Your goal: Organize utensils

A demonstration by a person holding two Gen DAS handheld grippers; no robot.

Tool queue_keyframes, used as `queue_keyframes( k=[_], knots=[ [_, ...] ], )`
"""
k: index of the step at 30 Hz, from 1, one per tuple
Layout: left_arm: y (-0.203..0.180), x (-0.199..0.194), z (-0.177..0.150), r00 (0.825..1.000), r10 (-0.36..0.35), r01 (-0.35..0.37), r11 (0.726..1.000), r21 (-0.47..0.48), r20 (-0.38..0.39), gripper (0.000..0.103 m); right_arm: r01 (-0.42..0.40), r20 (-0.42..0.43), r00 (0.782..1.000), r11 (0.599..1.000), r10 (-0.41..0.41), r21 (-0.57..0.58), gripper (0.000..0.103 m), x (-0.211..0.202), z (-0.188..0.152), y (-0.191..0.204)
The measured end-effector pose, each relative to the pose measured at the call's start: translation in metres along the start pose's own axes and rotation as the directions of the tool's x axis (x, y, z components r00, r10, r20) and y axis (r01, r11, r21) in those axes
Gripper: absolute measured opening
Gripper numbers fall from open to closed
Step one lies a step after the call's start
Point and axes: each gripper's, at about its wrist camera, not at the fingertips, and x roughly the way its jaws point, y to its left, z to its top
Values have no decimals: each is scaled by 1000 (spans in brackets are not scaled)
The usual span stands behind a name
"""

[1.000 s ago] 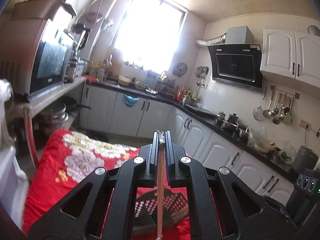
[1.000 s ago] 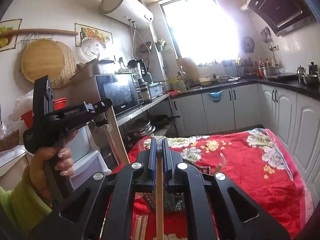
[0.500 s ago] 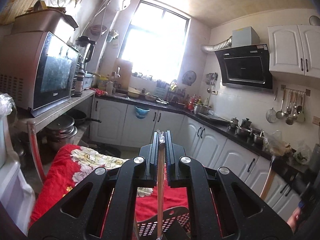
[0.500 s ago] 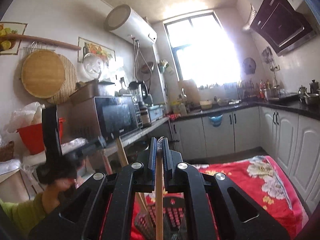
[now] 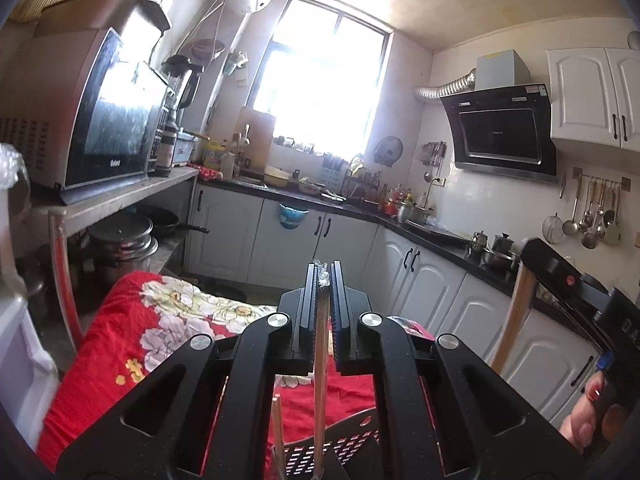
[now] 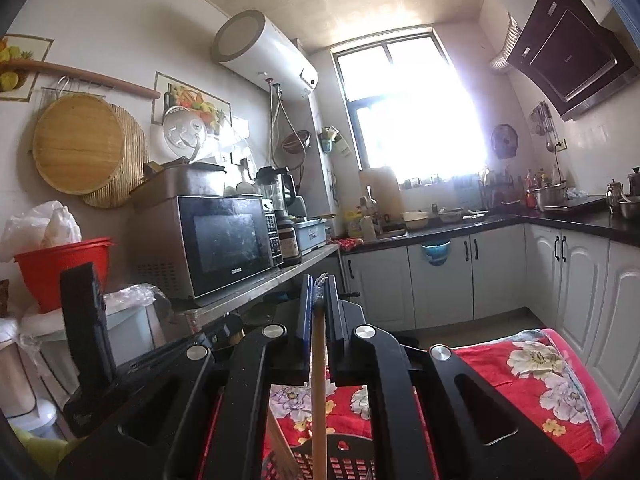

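Fingers, left gripper (image 5: pixel 323 280): closed tight on a thin wooden chopstick (image 5: pixel 320 380) that hangs straight down between the blue-edged pads.
Fingers, right gripper (image 6: pixel 316 284): likewise clamped together on a second chopstick (image 6: pixel 319 392), which also runs down out of the pads.
Basket (image 5: pixel 348 446): dark perforated plastic, at the bottom edge of both wrist views; the tips of both held chopsticks reach down to it, though whether they touch its floor cannot be told.
Loose stick (image 5: pixel 277 428): another wooden chopstick stands tilted in the basket, just beside the left gripper's own.
Cloth (image 5: pixel 132 344): red with large pale flowers, spread under the basket.
Other gripper seen from the left: the right gripper's black body shows at the right edge with its chopstick slanting below it; a hand (image 5: pixel 588 420) with red nails holds its grip.
Other gripper seen from the right: the left gripper's body sits at the lower left, partly hidden.
Microwave (image 6: pixel 224 244): silver, on a steel shelf; the door carries the word "Galanz" in small white letters.
Range hood (image 5: pixel 500 128): black glass, with small lettering too fine to read.
Other writing: the jar beside the microwave bears a label, illegible.
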Motion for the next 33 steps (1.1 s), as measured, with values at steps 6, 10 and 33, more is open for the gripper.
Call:
queue_keyframes(
  k=[6, 10, 33],
  knots=[
    [6, 7, -14, 1000, -2, 1, 1000, -14, -18, 3, 1, -13, 1000, 1000, -1, -3, 6, 20, -12, -2],
    [9, 10, -22, 1000, -2, 2, 1000, -17, -21, 3, 10, -18, 1000, 1000, -10, -21, 6, 31, -22, -2],
    [15, 8, -47, 996, -35, 34, 999, -11, -85, 3, 113, -44, 992, 992, -116, -62, 6, 35, -92, -15]
  ],
)
